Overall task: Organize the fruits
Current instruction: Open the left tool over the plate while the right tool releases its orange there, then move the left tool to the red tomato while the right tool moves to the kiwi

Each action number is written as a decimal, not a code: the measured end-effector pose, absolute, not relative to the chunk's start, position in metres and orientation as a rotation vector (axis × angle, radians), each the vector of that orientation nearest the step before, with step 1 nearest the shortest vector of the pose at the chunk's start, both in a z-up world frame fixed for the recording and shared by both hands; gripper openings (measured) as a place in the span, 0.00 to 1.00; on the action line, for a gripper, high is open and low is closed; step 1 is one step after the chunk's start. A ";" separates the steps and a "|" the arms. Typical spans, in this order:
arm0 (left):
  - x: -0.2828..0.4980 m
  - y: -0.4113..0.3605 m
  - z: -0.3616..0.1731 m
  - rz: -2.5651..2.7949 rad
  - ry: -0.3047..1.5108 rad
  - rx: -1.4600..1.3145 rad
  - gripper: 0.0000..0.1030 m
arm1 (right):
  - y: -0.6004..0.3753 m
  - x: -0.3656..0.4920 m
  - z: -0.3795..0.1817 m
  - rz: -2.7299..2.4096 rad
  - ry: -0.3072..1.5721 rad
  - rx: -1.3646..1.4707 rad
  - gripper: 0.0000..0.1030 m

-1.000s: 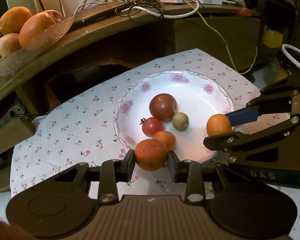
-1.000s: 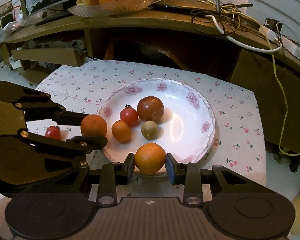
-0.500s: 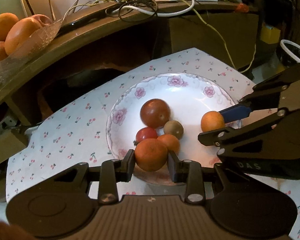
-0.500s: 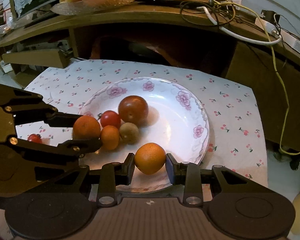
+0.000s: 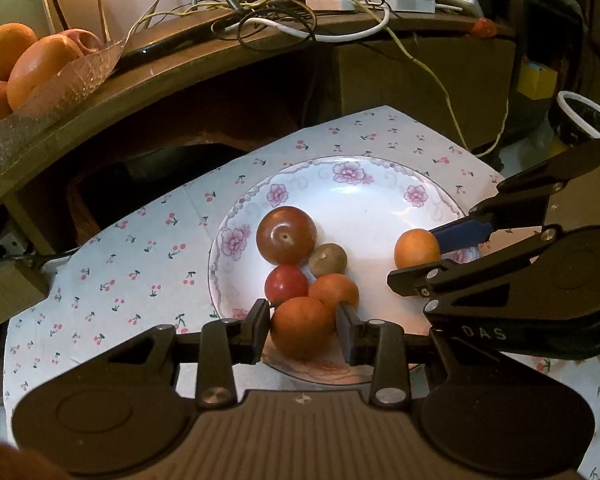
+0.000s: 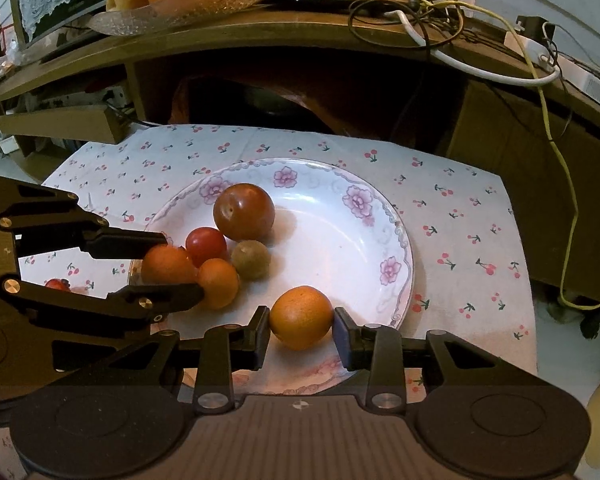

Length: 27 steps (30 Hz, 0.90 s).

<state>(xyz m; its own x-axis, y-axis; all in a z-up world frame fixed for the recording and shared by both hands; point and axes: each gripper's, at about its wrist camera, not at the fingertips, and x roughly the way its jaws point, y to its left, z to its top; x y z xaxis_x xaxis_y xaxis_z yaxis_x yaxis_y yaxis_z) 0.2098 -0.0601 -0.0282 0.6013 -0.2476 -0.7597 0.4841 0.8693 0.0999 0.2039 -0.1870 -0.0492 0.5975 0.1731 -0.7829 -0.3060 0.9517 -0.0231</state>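
Note:
A white flowered plate (image 5: 376, 208) (image 6: 332, 240) on a cherry-print cloth holds a dark red tomato (image 5: 286, 236), a small red tomato (image 5: 286, 284), a brownish round fruit (image 5: 327, 260) and a small orange (image 5: 334, 290). My left gripper (image 5: 303, 326) (image 6: 180, 266) has an orange (image 5: 302, 328) between its pads at the plate's near left rim, against the small orange. My right gripper (image 6: 301, 330) (image 5: 412, 256) has another orange (image 6: 301, 317) low over the plate's near right part. Both sets of jaws are opening slightly, pads still touching the fruit.
A small red tomato (image 6: 56, 283) lies on the cloth (image 6: 460, 240) left of the plate. A glass dish (image 5: 60, 84) (image 6: 180, 4) of oranges and apples sits on the wooden shelf behind, beside tangled cables (image 5: 300, 24). A dark recess opens under the shelf.
Both grippers moved in over the plate with their oranges. The left one's orange now sits against the small orange. The right one's orange is lower, inside the rim.

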 end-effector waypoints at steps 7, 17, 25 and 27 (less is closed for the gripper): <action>0.208 -0.060 -0.024 -0.432 0.811 0.316 0.40 | -0.187 0.203 -0.044 0.280 0.861 -0.160 0.37; 0.201 -0.049 -0.006 -0.402 0.763 0.304 0.41 | -0.194 0.197 -0.033 0.262 0.816 -0.135 0.38; 0.188 -0.036 0.002 -0.360 0.749 0.316 0.44 | -0.192 0.183 -0.024 0.268 0.792 -0.139 0.38; 0.183 -0.033 0.003 -0.357 0.747 0.324 0.44 | -0.189 0.179 -0.022 0.280 0.791 -0.143 0.38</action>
